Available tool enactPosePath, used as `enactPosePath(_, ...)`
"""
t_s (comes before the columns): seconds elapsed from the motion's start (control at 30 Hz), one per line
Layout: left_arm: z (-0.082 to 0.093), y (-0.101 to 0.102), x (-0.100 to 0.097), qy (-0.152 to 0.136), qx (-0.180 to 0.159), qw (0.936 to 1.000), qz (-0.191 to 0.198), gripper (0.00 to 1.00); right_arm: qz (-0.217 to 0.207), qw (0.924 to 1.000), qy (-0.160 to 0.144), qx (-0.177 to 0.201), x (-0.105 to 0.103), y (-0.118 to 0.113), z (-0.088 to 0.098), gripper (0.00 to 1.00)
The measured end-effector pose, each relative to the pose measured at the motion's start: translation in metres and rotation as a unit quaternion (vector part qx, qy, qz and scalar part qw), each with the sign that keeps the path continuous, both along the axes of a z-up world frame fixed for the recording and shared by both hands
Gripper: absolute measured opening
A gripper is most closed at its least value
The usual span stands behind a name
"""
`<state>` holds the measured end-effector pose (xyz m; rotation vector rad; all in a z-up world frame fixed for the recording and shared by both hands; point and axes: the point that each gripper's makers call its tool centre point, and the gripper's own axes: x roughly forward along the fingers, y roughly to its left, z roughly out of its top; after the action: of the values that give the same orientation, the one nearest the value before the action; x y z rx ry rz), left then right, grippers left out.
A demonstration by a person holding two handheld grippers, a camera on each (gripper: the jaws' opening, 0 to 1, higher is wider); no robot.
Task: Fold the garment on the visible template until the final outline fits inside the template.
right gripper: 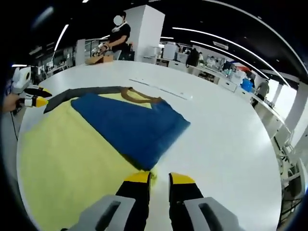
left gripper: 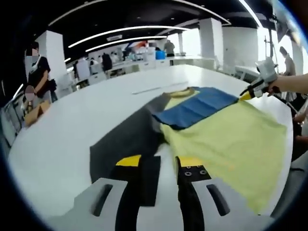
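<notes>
- Table [left gripper: 86,120] – large white surface w/ rounded edge, spans most of both views; a thin pale strip lies on it beyond the garment, upper centre of the right gripper view.
- Garment [left gripper: 231,139] – yellow T-shirt, spread flat on the table; right half of frame in the left gripper view, left & lower left in the right gripper view [right gripper: 62,159]. Brownish collar at its far end.
- Blue part [right gripper: 130,125] – one portion of the garment, blue side up, lies folded over the yellow; centre of the right gripper view, centre-right in the left gripper view [left gripper: 197,108].
- Template [left gripper: 125,139] – dark grey sheet under the garment, touching it; sticks out at frame centre-left in the left gripper view; seen as a dark band along the garment's far edge, upper left of the right gripper view [right gripper: 72,94].
- Left gripper [left gripper: 158,163] – bottom centre, black jaws w/ yellow tips, parted by a modest gap; nothing between them; over the template edge, just beside the garment hem. Also at left edge of the right gripper view [right gripper: 36,98], held by a hand; jaw state there too small to tell.
- Right gripper [right gripper: 159,179] – bottom centre, jaws a narrow gap apart, at the garment's edge near the blue part's corner; whether cloth is pinched: cannot tell. Seen at far right of the left gripper view [left gripper: 248,94], yellow tip at the garment edge.
- Bkgd – person in dark top, upper left; desks, white pillars, ceiling light strips.
</notes>
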<state>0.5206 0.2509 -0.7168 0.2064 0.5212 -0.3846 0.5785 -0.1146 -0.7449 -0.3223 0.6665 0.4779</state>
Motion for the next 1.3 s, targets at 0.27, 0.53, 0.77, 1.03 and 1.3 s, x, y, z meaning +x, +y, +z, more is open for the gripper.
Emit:
enactPosePath(0.27, -0.015, 0.002, 0.011, -0.001, 0.026, 0.9994, 0.021, 0.18, -0.009, 0.9999, 0.002, 0.006, 0.0, -0.002, -0.006, 0.08)
enactPosePath(0.53, -0.027, 0.002, 0.017, 0.002, 0.013, 0.9989, 0.045, 0.14, -0.018, 0.9998, 0.0, 0.013, 0.0, -0.001, -0.007, 0.07)
enactPosePath(0.77, -0.032, 0.0, 0.022, 0.006, 0.025, 0.9985, 0.049, 0.12, -0.031, 0.9992, 0.0, 0.026, 0.002, -0.001, -0.008, 0.07)
enactPosePath(1.03, -0.033, 0.002, 0.023, 0.007, 0.057, 0.9965, 0.06, 0.0, -0.028, 0.9989, 0.003, 0.039, 0.0, 0.007, -0.009, 0.0)
enactPosePath(1.3, -0.023, 0.003, 0.02, 0.008, 0.028, 0.9972, 0.069, 0.0, -0.034, 0.9984, 0.009, 0.045, 0.001, 0.004, -0.009, 0.0)
